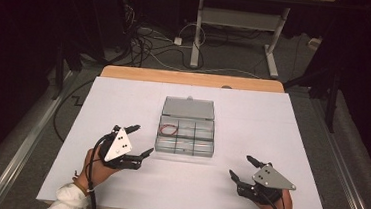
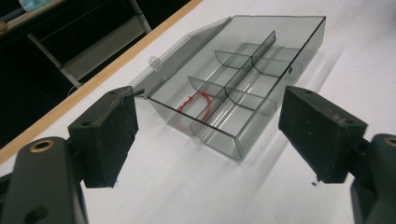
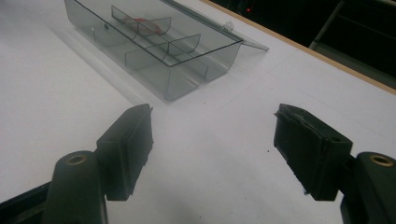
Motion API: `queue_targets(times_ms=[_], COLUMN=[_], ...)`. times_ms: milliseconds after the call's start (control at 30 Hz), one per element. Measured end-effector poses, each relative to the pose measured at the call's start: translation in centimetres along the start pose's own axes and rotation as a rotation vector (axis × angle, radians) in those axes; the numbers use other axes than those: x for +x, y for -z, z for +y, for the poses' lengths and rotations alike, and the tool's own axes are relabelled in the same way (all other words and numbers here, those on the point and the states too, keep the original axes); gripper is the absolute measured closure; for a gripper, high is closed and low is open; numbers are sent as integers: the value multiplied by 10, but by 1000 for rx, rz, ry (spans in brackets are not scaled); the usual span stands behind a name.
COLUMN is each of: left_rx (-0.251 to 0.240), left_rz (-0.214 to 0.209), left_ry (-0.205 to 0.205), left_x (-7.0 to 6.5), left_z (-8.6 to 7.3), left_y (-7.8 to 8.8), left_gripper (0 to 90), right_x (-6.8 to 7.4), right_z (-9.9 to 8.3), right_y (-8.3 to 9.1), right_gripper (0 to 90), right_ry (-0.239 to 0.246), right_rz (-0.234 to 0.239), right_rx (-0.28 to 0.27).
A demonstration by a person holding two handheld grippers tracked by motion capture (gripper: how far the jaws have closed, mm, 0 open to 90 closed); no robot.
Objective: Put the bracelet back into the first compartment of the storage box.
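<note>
Clear smoky plastic, that is the box, lying in the middle of the white sheet that covers the table, its lid folded back flat toward twelve o'clock. Dividers split it into small compartments, and a red loop of thin wire or band lies in the far compartment at the box's nine o'clock side.

In the high view my left gripper sits at about eight o'clock from the box, just beside its near left corner and not touching it, jaws spread wide with nothing between them. Looking along those jaws in the left gripper view, the box stands at twelve o'clock, framed between the two black pads, with the red loop in the nearest compartment on the left.

My right gripper rests at about four o'clock from the box, farther off than the left, with bare sheet between. Its jaws are also released and empty. In the right gripper view the box lies at eleven o'clock, beyond the left pad.
</note>
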State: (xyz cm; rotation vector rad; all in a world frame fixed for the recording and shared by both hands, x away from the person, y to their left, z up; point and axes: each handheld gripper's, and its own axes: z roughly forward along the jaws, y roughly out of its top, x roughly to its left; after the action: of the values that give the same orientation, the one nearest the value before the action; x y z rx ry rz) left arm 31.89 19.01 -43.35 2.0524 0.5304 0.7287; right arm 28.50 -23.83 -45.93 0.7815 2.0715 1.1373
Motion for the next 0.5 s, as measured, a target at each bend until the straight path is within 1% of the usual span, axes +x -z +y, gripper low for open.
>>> queue_targets(times_ms=[167, 333, 433, 500], left_rx=[13, 15, 29, 47], left_rz=[5, 11, 15, 22], left_ry=[-7, 1, 1, -7], left_x=[-4, -7, -8, -10], left_z=[-7, -14, -19, -23], left_y=[4, 8, 9, 10], left_gripper=[190, 190, 190, 190], right_x=[-1, -1, -1, -1], right_z=[0, 0, 0, 0], right_y=[1, 1, 0, 0], right_gripper=[289, 289, 289, 288], right_ry=[-5, -11, -9, -5], right_rz=[2, 4, 2, -3], right_rx=[-5, -2, -2, 1])
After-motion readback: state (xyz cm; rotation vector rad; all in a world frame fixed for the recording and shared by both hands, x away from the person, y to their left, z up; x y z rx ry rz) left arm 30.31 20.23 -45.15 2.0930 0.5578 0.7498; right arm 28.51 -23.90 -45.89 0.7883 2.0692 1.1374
